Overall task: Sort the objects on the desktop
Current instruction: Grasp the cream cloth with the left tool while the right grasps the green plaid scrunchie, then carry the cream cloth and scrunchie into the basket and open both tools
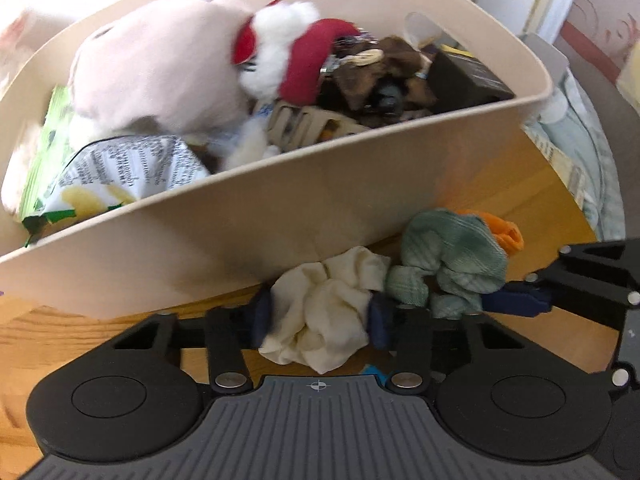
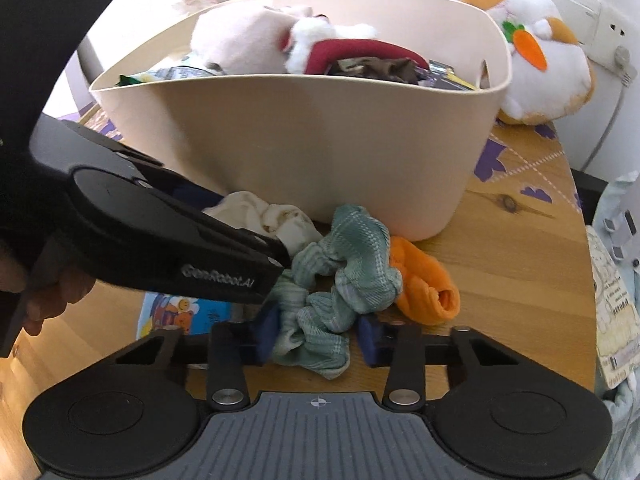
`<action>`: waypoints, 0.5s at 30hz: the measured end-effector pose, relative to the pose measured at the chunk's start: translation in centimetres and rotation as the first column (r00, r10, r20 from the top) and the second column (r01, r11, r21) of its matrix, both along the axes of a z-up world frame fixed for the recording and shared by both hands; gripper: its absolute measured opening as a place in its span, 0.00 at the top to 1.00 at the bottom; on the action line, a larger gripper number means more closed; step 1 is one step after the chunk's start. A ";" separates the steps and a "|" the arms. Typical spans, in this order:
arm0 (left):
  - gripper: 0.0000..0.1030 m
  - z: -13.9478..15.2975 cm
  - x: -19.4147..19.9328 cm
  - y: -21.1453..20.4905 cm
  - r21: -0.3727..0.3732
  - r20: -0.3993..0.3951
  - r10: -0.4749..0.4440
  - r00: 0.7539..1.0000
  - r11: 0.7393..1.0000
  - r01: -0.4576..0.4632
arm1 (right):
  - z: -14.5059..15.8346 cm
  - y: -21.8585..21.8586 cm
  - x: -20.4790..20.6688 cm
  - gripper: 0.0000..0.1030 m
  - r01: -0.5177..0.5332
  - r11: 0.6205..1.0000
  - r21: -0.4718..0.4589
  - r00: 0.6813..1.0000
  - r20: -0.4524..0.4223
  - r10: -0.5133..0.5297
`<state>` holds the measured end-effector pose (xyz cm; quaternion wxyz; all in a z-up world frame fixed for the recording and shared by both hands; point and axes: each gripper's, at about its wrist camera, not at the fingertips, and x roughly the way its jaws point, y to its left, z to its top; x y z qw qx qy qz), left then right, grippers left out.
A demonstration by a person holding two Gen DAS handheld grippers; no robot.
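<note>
Since both bundles sit right at the foot of the beige storage bin [image 1: 304,208], the move ahead turns on 1 relation: the bin's open rim lies up and beyond each tool, so each load likely has to go up and forward over the near wall. Left gripper [image 1: 320,314] has its jaws narrowed onto the cream crumpled cloth [image 1: 320,316], blue pads pressing its 2 sides; the cloth bulges out ahead of and behind the pads. Right gripper [image 2: 318,332] is likewise narrowed on the green plaid cloth [image 2: 344,276], pads pinching its near end, the rest trailing ahead toward the bin. The orange sock [image 2: 424,284] lies just to the right of the green cloth, touching it, outside the jaws. The 2 tools are side by side, left one crossing in from the left in the right wrist view; the cream cloth is nearer the bin wall, so left hand has the shorter lift. Bin is already piled high with a pink plush toy [image 1: 160,68] and a snack bag [image 1: 120,172], so the drop spot looks tight. All rests on the wooden table [image 2: 520,240].
</note>
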<state>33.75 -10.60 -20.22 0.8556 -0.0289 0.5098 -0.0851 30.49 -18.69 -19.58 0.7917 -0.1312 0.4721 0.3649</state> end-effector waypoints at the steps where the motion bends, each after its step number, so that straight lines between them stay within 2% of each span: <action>1: 0.70 0.0 -0.1 0.0 -0.005 -0.002 -0.009 1.000 1.000 0.009 | 0.0 0.0 -0.2 0.72 -0.007 1.000 0.000 1.000 0.003 0.007; 2: 0.75 0.1 -0.2 0.0 -0.010 -0.006 -0.013 1.000 1.000 0.013 | 0.1 0.0 -0.3 0.73 -0.013 1.000 0.002 1.000 0.003 0.013; 5: 0.79 0.1 -0.5 0.2 -0.021 -0.025 -0.018 1.000 1.000 0.018 | 0.3 -0.1 -0.9 0.77 -0.029 1.000 0.002 1.000 0.008 0.029; 15: 0.81 1.6 -2.7 2.3 -0.020 0.016 -0.007 1.000 1.000 0.007 | 2.1 -1.8 -3.0 0.78 -0.025 0.999 0.022 0.999 0.033 0.024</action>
